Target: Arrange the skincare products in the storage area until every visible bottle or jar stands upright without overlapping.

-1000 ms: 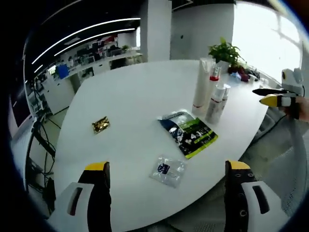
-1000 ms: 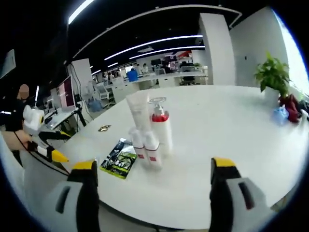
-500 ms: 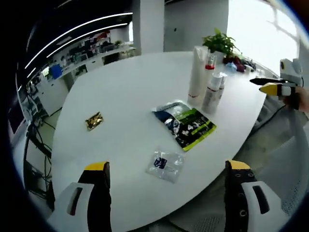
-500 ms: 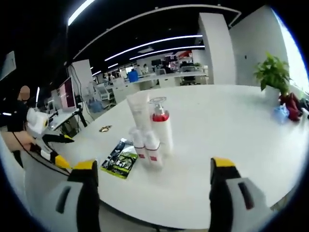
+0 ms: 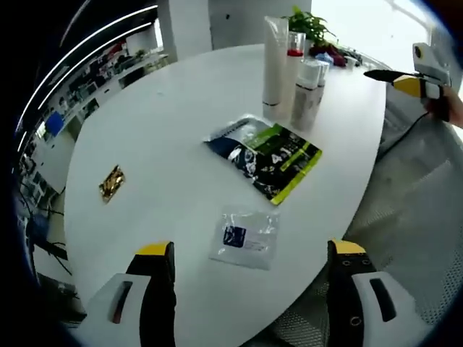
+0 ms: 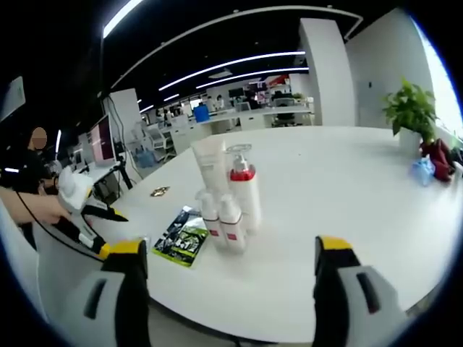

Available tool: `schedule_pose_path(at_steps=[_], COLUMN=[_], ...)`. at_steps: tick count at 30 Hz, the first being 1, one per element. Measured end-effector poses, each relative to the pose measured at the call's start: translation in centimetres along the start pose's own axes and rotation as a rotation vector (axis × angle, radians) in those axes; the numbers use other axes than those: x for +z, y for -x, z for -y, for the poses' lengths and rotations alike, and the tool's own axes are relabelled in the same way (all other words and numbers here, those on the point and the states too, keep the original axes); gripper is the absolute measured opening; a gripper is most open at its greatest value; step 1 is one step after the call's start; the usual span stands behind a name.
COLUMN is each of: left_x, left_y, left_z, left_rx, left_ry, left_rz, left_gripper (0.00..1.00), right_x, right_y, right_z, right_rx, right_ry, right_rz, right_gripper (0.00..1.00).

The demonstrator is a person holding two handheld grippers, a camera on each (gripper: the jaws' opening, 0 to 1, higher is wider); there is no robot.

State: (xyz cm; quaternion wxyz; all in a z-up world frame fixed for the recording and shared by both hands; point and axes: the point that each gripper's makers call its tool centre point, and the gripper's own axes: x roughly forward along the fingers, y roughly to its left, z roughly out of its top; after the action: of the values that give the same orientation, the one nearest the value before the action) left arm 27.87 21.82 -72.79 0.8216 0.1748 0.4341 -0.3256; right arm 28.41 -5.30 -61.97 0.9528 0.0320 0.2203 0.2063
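Left gripper (image 5: 246, 254): jaws spread wide, nothing between them, hovering over the near edge of the white table (image 5: 173, 123); seen from the side in the right gripper view (image 6: 108, 231), low at the table's left edge, held by a hand (image 6: 32, 208).
Right gripper (image 6: 226, 253): jaws wide apart, empty, raised in front of the table and aimed at the bottles; in the left gripper view (image 5: 401, 78), off the table's far right edge.
Skincare cluster: four containers standing upright, close together, toward the far side of the table.
Tall white tube (image 5: 274, 58): upright, cap down, at the back of the cluster (image 6: 211, 168).
Pump bottle (image 6: 243, 189): white with a red band, upright, just beside the tube (image 5: 293, 63).
Two small bottles (image 6: 223, 225): white with red labels, side by side, in front of the taller pair (image 5: 307, 92).
Dark green packet (image 5: 265, 155): flat on the table, near the cluster (image 6: 181, 237).
Clear sachet (image 5: 244, 237): flat, near the table edge, between the left gripper's jaws in that view.
Gold packet (image 5: 111, 183): flat, well apart from the others (image 6: 159, 191).
Potted plant (image 6: 411, 112): at the far side of the table.
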Motion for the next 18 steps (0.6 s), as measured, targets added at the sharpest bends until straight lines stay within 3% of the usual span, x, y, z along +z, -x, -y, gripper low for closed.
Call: schedule_pose_path(at_steps=[5, 14, 18], left_x=[-0.7, -0.3, -0.3], left_y=[-1.4, -2.3, -2.6], left_z=[-0.1, -0.2, -0.2], left_rx=[-0.025, -0.056, -0.075], left_ry=[-0.065, -0.139, -0.140], left_rz=[-0.072, -0.139, -0.163], left_gripper=[0.75, 0.55, 0.50], right_x=[0.1, 0.2, 0.2], right_y=[0.0, 0.0, 0.1], right_z=[0.0, 0.0, 0.1], right_rx=[0.001, 0.003, 0.002], right_ry=[-0.002, -0.009, -0.015], right_rz=[0.004, 0.009, 0.012], right_gripper=[0.96, 0.95, 0.95])
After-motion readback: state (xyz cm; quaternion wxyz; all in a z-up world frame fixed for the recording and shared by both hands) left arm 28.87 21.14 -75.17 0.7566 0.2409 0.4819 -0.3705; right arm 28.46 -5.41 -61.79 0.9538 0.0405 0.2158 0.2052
